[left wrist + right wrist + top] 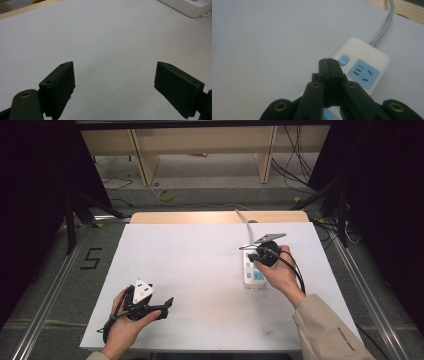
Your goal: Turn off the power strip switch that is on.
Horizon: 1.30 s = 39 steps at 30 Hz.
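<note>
White tabletop (210, 270) under dim light, wooden edge at the far side, grey floor around it with a black "5" mark (91, 258) taped down well off to the left gripper's side. White power strip (253, 270) with pale blue sockets lying directly beneath the right gripper (252, 255), grey cable (384, 27) running from its far end; no readable brand or lettering on its face. Right hand (281, 272) wrapped around the gripper body, wrist bent, beige sleeve carrying a small line of print too small to read. Right jaws pressed fully together with nothing between them, tips poised just above the blue switch (344, 60) and beside the blue socket (363, 73). Left gripper (115, 87) held low near the tabletop's near edge, pointing across towards the strip. Left jaws spread wide and empty, bare tabletop between them, strip's corner well beyond them.
</note>
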Each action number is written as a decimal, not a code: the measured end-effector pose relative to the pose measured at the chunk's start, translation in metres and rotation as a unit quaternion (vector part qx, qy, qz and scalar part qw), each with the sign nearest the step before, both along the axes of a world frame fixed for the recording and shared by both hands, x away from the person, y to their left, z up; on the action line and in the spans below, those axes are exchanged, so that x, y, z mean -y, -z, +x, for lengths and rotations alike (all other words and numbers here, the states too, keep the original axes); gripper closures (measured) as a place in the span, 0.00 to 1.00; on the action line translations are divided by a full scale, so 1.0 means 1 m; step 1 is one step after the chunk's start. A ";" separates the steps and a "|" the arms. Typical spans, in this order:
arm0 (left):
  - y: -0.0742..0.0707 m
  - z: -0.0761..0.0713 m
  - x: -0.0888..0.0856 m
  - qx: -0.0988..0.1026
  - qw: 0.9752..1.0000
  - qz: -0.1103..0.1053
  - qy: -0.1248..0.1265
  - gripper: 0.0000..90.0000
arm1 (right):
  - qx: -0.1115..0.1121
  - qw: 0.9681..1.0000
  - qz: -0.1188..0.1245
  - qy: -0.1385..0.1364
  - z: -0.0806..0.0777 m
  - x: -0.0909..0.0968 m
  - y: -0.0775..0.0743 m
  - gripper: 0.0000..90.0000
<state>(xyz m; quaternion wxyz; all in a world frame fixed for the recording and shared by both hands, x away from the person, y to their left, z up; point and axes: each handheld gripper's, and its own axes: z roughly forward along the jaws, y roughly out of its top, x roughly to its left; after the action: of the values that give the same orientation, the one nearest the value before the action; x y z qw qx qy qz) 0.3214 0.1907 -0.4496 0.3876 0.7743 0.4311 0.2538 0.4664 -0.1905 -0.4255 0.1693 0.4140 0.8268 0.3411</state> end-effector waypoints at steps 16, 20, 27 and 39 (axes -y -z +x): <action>0.000 0.000 0.000 -0.001 1.000 0.002 0.000 0.18 | -0.014 1.000 -0.006 0.002 0.007 -0.005 0.007 1.00; 0.000 0.000 0.000 -0.001 1.000 0.002 0.001 0.18 | -0.019 1.000 -0.008 0.003 0.009 -0.005 0.009 1.00; 0.000 0.000 0.000 0.000 1.000 0.002 0.000 0.18 | -0.031 0.999 -0.015 0.004 0.010 -0.007 0.013 1.00; 0.000 0.001 0.000 0.002 1.000 0.004 0.000 0.18 | -0.040 0.999 -0.024 0.001 0.012 -0.010 0.017 1.00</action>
<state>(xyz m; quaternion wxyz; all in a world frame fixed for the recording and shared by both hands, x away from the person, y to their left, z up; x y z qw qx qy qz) 0.3222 0.1907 -0.4496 0.3857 0.7750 0.4295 0.2573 0.4785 -0.1804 -0.4427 0.1467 0.4241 0.8403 0.3041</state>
